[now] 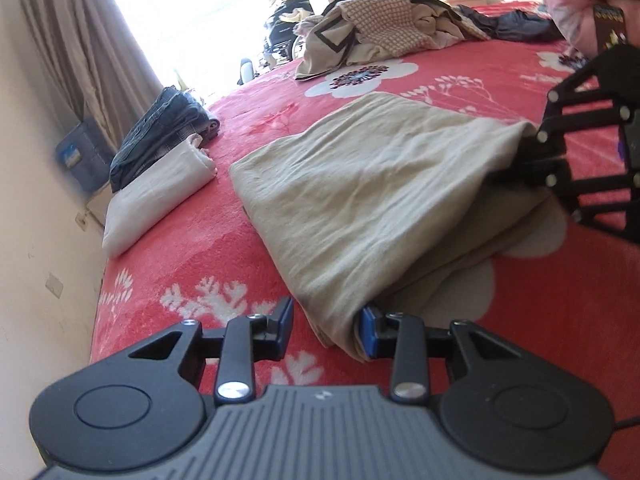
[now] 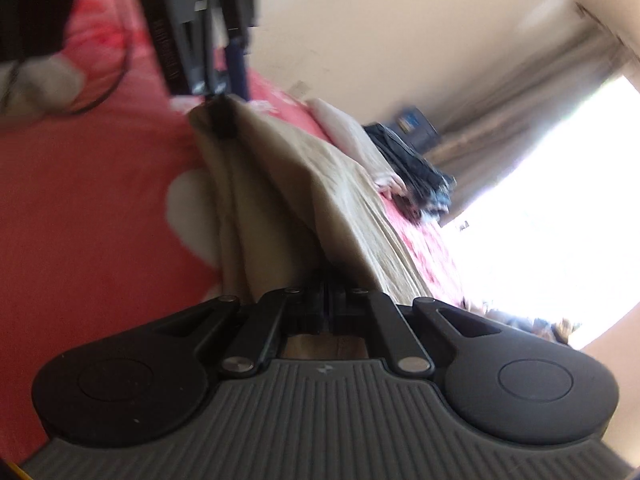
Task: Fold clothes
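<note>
A beige garment [image 1: 372, 196] lies partly folded on the red floral bed [image 1: 200, 256]. My left gripper [image 1: 326, 330] is open at the garment's near corner, and the cloth edge rests against its right pad [image 1: 368, 332]. My right gripper [image 2: 330, 300] is shut on the garment's top layer [image 2: 320, 184] and holds that edge lifted off the lower layers. The right gripper also shows in the left wrist view [image 1: 532, 160], at the garment's far right corner. The left gripper shows in the right wrist view [image 2: 216, 92], at the far corner.
A folded white cloth [image 1: 156, 196] and folded jeans [image 1: 160, 132] lie along the bed's left edge by the wall. A heap of unfolded clothes [image 1: 384, 28] sits at the far end. A pink pillow [image 1: 588, 4] is at the far right. Curtains [image 1: 84, 40] hang by a bright window.
</note>
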A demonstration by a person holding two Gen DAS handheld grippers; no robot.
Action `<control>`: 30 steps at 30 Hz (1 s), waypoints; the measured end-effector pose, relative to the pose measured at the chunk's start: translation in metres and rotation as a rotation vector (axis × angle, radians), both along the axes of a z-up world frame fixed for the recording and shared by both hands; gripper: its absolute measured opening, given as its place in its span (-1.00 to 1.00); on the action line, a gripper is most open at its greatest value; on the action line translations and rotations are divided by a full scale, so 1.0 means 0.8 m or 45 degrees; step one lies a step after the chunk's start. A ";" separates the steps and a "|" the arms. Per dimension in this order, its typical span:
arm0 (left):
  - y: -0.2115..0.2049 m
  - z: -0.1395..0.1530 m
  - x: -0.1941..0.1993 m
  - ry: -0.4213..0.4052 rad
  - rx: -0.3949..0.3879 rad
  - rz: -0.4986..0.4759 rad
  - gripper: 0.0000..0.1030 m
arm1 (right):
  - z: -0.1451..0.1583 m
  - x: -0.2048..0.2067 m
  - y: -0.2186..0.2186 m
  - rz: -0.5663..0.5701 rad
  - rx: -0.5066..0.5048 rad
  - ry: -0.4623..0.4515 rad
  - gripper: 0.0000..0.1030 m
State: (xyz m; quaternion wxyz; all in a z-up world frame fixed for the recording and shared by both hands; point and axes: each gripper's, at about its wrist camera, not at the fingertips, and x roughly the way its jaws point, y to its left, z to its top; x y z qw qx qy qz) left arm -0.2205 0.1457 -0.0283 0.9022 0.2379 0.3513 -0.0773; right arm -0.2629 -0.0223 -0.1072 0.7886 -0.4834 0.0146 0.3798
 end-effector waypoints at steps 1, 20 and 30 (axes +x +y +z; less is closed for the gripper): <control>0.000 -0.001 -0.001 -0.002 0.006 -0.004 -0.30 | -0.001 -0.002 -0.007 0.041 -0.024 -0.015 -1.00; 0.002 -0.001 -0.003 0.002 0.021 -0.075 -0.37 | 0.082 0.026 -0.042 0.270 0.079 0.327 -0.24; 0.046 0.002 0.017 0.228 -0.259 -0.072 -0.32 | 0.007 0.023 -0.030 0.391 -0.189 0.219 -0.86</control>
